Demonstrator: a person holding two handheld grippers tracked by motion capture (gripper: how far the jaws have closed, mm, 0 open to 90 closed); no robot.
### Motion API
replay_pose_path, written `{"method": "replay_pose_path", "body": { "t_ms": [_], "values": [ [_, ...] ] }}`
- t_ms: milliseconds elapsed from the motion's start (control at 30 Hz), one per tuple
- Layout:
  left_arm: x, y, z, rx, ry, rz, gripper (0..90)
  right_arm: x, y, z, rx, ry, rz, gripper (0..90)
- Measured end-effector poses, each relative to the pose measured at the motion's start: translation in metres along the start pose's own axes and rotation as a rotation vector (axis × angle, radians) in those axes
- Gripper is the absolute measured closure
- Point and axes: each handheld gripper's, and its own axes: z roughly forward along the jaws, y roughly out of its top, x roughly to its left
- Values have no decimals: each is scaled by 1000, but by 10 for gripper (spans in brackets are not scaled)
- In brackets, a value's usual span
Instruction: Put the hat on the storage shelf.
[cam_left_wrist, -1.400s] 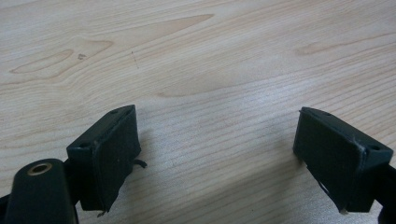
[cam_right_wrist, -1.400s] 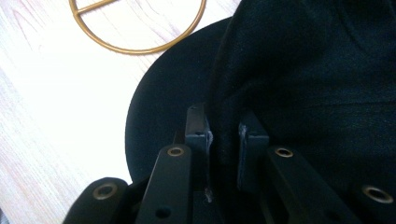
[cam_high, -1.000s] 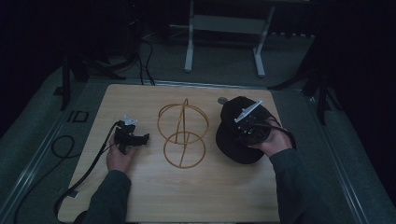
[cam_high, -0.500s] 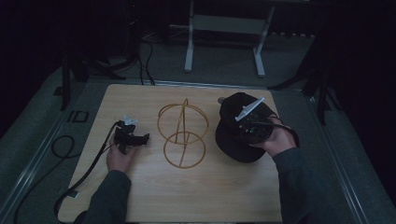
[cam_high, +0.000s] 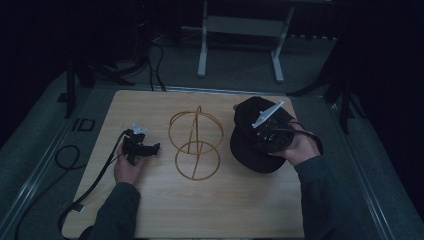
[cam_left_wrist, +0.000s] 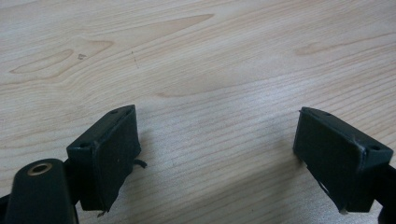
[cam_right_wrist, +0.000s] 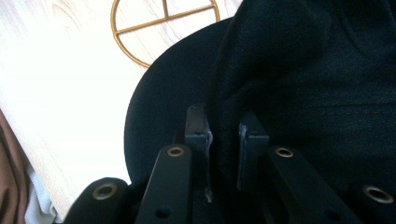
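Change since earlier frame: right gripper (cam_high: 256, 131) with the black cap (cam_high: 250, 145) raised slightly off the wood and drawn a touch toward the person; left gripper (cam_high: 150, 148) in the same spot.

High view, cap: black, at the right side of the table (cam_high: 150, 210), pinched near the seam of crown and brim, brim end hanging lower toward the table's front. Held by a fold, probably so the crown opens downward for setting onto something.

High view, stand: gold wire stand (cam_high: 195, 145) of crossed hoops, mid-table, just beside the cap's left edge, not touching as far as can be told. Likely the place meant for the cap; tall top hoop standing in the way of any low sideways carry.

High view, left hand: left hand (cam_high: 129, 167) resting on the wood well left of the stand, cable (cam_high: 95, 180) trailing off the near-left corner.

Left gripper view: jaws spread wide, nothing between the pads (cam_left_wrist: 109, 154), bare wood grain beneath. Idle, kept clear of the work.

Right gripper view: jaws clenched on a fold of cap fabric (cam_right_wrist: 224, 135), cloth squeezed between both pads. Bottom ring of the stand (cam_right_wrist: 163, 28) visible beyond the brim.

Surroundings: metal frame legs (cam_high: 240, 45) on the floor behind the table, well apart.
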Motion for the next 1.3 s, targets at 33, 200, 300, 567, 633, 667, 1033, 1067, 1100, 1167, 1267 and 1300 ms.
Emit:
{"method": "replay_pose_path", "body": {
  "t_ms": [33, 200, 300, 567, 633, 667, 1033, 1067, 1100, 1167, 1267, 1300],
  "values": [
    [0, 0, 0, 0, 0, 0, 139, 0, 0, -1, 1, 5, -4, 789],
    [0, 0, 0, 0, 0, 0, 139, 2, 1, -5, 1, 13, -25, 789],
    [0, 0, 0, -1, 0, -1, 139, 3, 3, -7, -2, 14, -33, 788],
    [0, 0, 0, -2, 0, -2, 139, 3, 9, -17, -10, 23, -55, 788],
    [0, 0, 0, -2, 0, -1, 139, 4, 10, -19, -13, 22, -58, 787],
    [0, 0, 0, -2, 0, 0, 139, 4, 11, -20, -14, 22, -62, 787],
    [0, 0, 0, -2, 0, -1, 139, 7, 23, -31, -19, 29, -98, 787],
    [0, 0, 0, -2, 0, -1, 139, 7, 23, -31, -19, 29, -98, 787],
    [0, 0, 0, -2, 0, -1, 139, 7, 23, -31, -20, 28, -101, 787],
    [0, 0, 0, -2, 0, 0, 139, 8, 26, -33, -28, 28, -106, 787],
    [0, 0, 0, -2, 0, 0, 139, 8, 27, -35, -31, 26, -108, 787],
    [0, 0, 0, -2, 0, 0, 140, 8, 27, -37, -32, 26, -109, 787]
  ]
}}
